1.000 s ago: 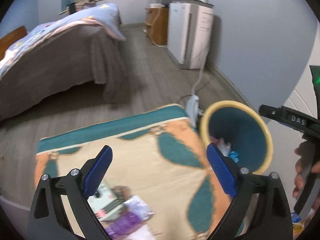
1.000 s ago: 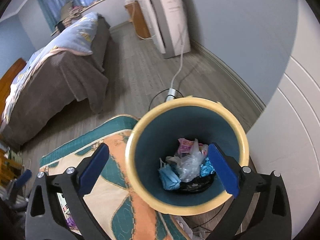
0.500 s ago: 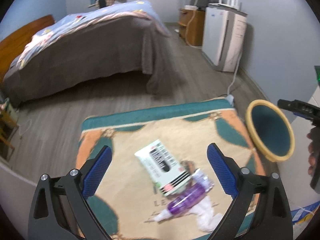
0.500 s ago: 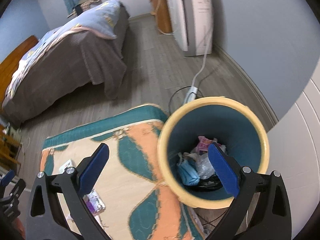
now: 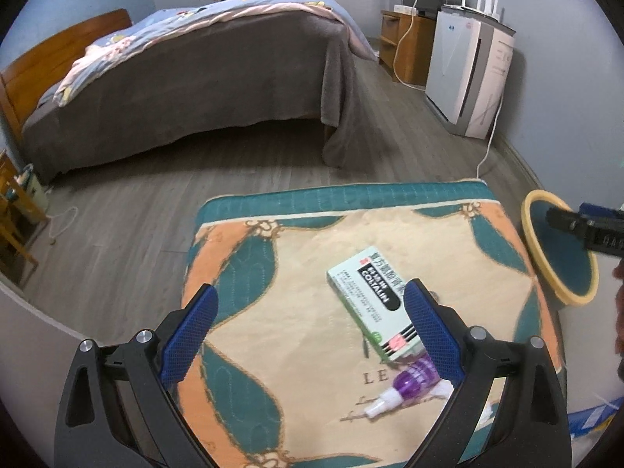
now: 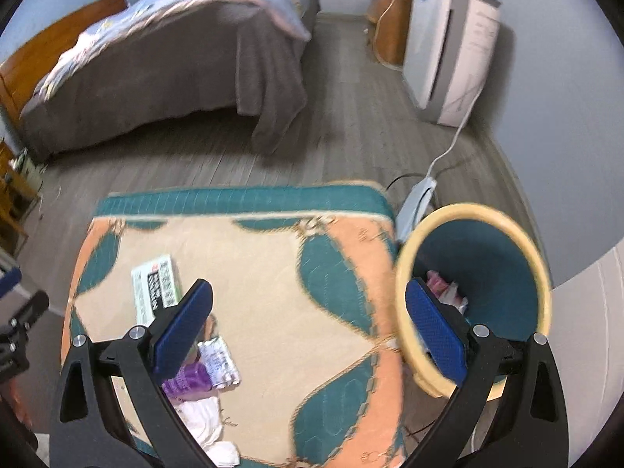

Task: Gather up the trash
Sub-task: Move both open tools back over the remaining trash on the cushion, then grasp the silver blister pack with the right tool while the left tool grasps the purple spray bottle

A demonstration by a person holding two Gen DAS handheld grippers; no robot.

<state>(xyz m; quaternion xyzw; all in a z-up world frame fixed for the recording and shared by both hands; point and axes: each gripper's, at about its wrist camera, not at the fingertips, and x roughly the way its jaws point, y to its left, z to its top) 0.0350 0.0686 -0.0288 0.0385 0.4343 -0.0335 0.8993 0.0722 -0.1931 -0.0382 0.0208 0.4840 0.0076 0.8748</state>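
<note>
A green and white medicine box (image 5: 372, 304) (image 6: 156, 288) lies on a patterned cloth-covered table (image 5: 296, 241) (image 6: 273, 257). Beside it lie a purple bottle (image 5: 409, 384) (image 6: 187, 382), a small wrapper (image 6: 219, 362) and white tissue (image 6: 201, 421). A teal bin with a yellow rim (image 5: 561, 249) (image 6: 479, 277) stands off the table's right side, with trash inside. My left gripper (image 5: 310, 335) hangs open above the table, its right finger over the box's end. My right gripper (image 6: 308, 327) is open, between the table and the bin, holding nothing.
A bed with a brown cover (image 5: 187, 89) fills the far left. A white air purifier (image 5: 468, 78) and a wooden cabinet (image 5: 405, 46) stand along the right wall. A power strip and cable (image 6: 417, 199) lie on the floor by the bin. Wooden furniture (image 5: 15, 210) is at left.
Both grippers have swung left, away from the bin and over the table. The box and purple bottle now sit nearer the left gripper's right finger. Both stay open.
</note>
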